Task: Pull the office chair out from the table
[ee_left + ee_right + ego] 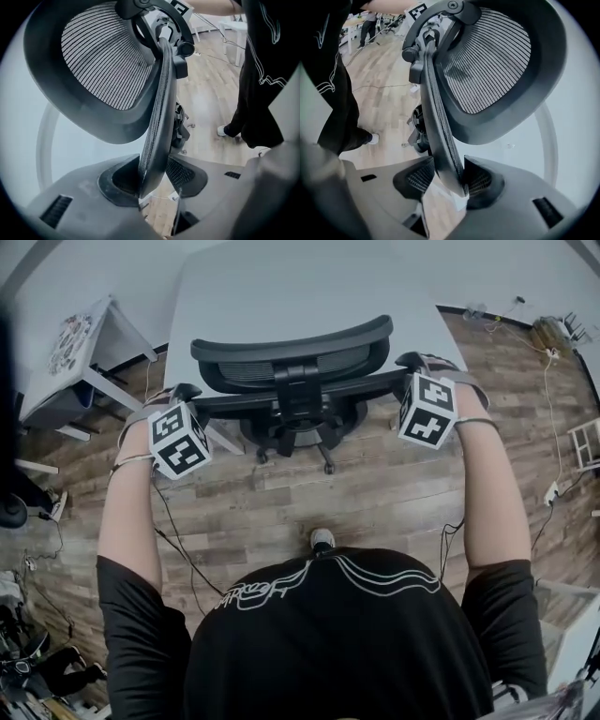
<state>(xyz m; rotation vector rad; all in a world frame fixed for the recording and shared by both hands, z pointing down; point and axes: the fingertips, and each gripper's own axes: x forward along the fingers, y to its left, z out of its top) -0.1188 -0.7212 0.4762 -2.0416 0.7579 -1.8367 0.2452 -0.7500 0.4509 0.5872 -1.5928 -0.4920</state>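
Note:
The black mesh office chair [292, 360] stands tucked against the white table [281, 287], with its back toward me. My left gripper [184, 392] is at the left edge of the backrest, and my right gripper [412, 364] is at the right edge. In the left gripper view the backrest's edge [159, 117] runs down between the jaws of the left gripper [152, 180], and both pads press on it. The right gripper [451, 180] holds the other edge [438, 122] the same way. The headrest [103, 61] [492, 61] rises above each grip.
The chair's castor base [295, 442] rests on the wooden floor just ahead of my shoe [322, 538]. A small white side table [84, 343] stands at the left. Cables and a power strip [553, 491] lie along the right.

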